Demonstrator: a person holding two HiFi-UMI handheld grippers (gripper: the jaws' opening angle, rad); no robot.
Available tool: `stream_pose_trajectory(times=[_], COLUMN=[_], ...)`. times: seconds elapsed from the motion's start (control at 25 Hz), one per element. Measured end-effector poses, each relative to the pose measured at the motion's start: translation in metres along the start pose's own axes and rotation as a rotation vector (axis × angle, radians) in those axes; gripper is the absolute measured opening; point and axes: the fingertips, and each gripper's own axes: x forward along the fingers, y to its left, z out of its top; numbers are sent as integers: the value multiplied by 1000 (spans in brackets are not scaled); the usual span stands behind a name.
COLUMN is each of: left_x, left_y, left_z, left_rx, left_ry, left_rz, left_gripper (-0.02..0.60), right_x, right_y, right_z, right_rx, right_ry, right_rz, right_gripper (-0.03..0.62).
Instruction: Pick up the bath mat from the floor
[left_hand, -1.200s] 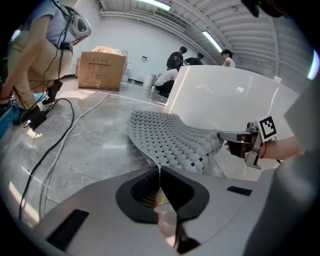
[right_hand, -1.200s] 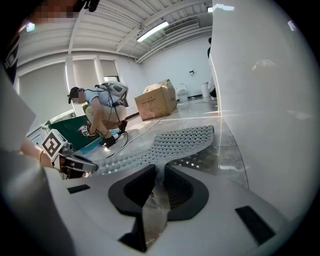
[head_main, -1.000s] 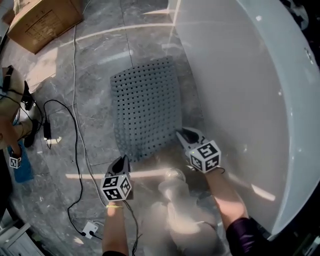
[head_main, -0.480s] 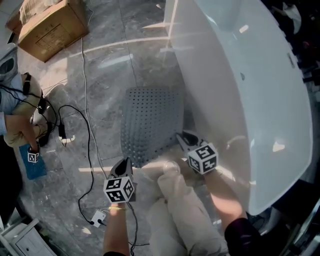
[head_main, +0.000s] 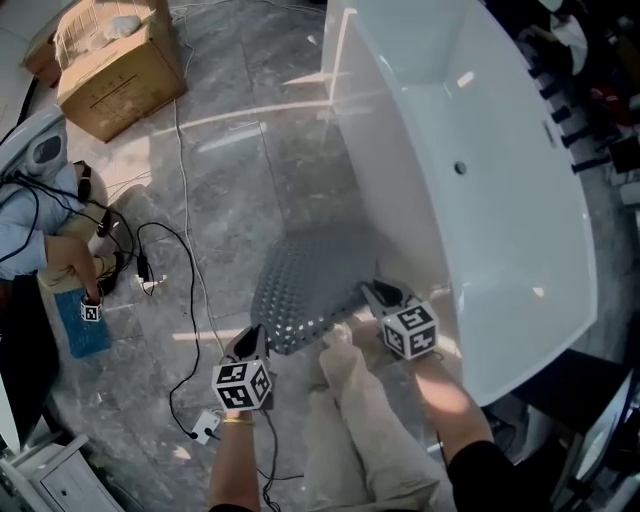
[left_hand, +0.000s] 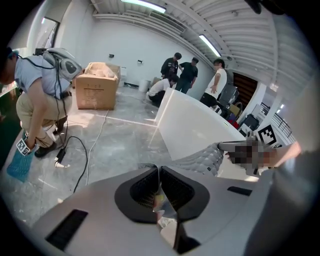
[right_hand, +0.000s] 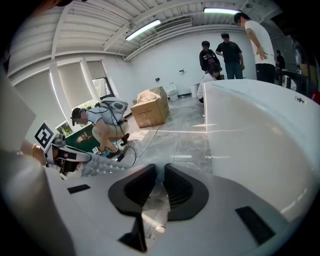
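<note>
step: mat is being lifted | left gripper and right gripper are being held clamped on its near edge | next: far end to be raised clear

Your head cam looks steeply down at the floor from well above, with left gripper and right gripper low in frame. Gripper cams sit right behind their jaws, low, facing out across the room. All three share bathtub and cardboard box. Each gripper cam catches the other gripper.
</note>
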Motion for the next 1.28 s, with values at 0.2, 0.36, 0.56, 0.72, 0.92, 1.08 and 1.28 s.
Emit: stream_pose_trajectory(times=[0.2, 0.36, 0.56, 0.72, 0.92, 1.08, 1.28], left_x=[-62, -113, -171, -216, -261, -293, -329], left_y=[-23, -34, -54, -75, -85, -89, -99], left_z=[21, 34, 42, 59, 73, 82, 90], left_rx=[-53, -93, -70, -69, -52, -58, -91], left_ry=[-30, -63, -88, -132, -183, -231, -310], left_rz=[3, 6, 21, 23, 34, 45, 47], left_gripper=[12, 12, 12, 12, 12, 14, 14], right_x=[-61, -112, -169, -213, -252, -279, -309], right_y=[16, 35, 61, 75, 98, 115, 128], right_z=[25, 42, 60, 80, 96, 107, 119], right_rx=[15, 43, 42, 36, 13, 9, -1], right_ry=[-7, -24, -59, -85, -119, -154, -212], right_rz=[-18, -26, -22, -20, -17, -21, -19], right_gripper=[66, 66, 66, 66, 66, 66, 66])
